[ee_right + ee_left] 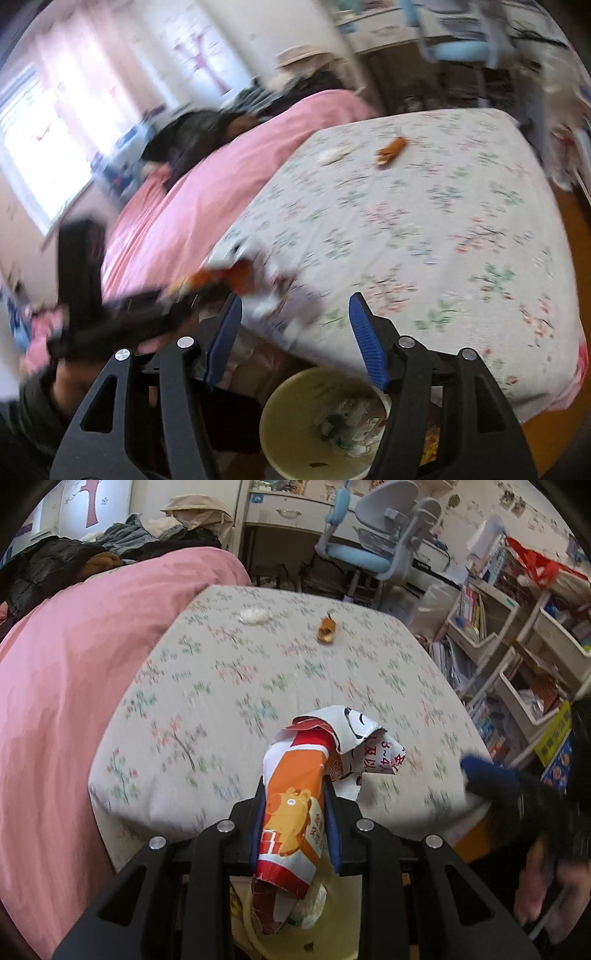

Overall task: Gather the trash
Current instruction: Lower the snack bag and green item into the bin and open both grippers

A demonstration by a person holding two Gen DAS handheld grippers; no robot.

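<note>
My left gripper [294, 788] is shut on a crumpled orange, red and white snack wrapper [299, 768], held over the near edge of the floral bedspread [229, 686]. Directly beneath it sits a pale yellow bin [332, 926]. In the right wrist view the bin [280, 410] holds scraps. My right gripper [296, 298] is open above it with nothing between the fingers. Its blue fingertip [484, 773] shows at the right of the left wrist view. A white tissue wad [254, 615] and a small orange wrapper [327, 629] lie far back on the bed.
A pink duvet [74, 672] covers the bed's left side, with a pile of dark clothes [55, 568] behind it. Beyond the bed stand a blue-and-grey desk chair [373, 535] and a desk. Crowded white bookshelves [517, 638] line the right. Wooden floor [569, 229] shows past the bed's right edge.
</note>
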